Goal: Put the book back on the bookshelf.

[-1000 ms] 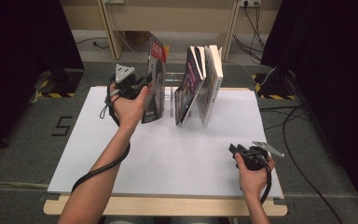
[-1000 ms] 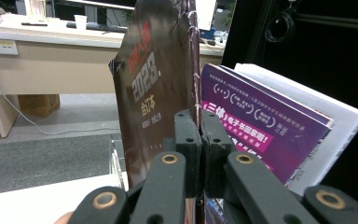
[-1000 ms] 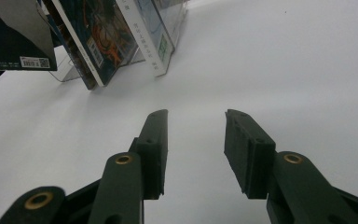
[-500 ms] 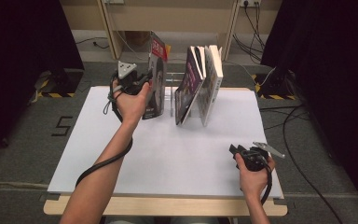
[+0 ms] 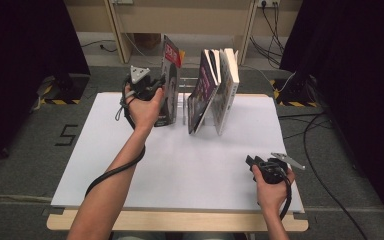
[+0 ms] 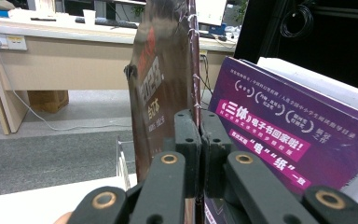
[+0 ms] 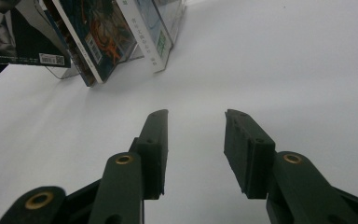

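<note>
High view: left gripper [image 5: 156,86] clamped on upright magazine [image 5: 169,85], rack slot [image 5: 181,105] just right of it; right gripper [image 5: 252,162] half open, empty, well apart.

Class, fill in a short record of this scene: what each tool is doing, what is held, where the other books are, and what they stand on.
left tool: shut on the edge of the dark magazine, held upright
right tool: open, nothing between its jaws, low over the white table
other books: leaning in a clear rack, right of the magazine
</note>
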A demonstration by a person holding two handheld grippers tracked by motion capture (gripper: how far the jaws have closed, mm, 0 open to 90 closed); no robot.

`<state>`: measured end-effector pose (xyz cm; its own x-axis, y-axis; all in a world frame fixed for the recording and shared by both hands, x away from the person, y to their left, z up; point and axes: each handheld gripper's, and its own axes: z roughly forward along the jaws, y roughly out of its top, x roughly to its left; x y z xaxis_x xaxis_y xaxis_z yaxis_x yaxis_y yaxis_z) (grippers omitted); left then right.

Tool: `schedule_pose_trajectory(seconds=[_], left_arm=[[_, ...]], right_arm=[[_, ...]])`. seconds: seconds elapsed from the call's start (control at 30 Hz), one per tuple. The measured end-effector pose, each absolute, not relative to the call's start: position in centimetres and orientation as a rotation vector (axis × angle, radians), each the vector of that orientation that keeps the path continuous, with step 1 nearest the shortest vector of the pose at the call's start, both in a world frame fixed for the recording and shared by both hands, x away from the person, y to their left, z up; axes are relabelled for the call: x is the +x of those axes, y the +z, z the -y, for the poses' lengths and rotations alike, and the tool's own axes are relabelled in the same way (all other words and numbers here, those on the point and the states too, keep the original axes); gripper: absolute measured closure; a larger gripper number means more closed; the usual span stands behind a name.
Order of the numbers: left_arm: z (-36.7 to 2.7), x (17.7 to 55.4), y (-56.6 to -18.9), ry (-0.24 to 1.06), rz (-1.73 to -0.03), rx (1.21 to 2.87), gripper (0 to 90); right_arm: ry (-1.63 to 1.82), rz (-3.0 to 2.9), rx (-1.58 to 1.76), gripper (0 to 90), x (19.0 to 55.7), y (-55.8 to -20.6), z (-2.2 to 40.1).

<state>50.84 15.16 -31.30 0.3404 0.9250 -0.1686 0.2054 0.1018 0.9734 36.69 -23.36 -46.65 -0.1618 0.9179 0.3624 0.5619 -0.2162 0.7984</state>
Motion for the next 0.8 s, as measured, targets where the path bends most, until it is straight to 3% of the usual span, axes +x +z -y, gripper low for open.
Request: schedule_pose_trajectory(seconds=[0.4, 0.8], left_arm=[[-14.4, 52.8, -32.2, 0.774, -1.132, 1.372, 87.4], [-15.5, 50.7, -34.8, 0.865, -1.113, 1.368, 87.1]], right_arm=[[1.331, -1.677, 1.76, 60.7, 36.7, -46.7, 23.4], [1.322, -1.687, 1.762, 60.8, 36.7, -47.0, 23.4]])
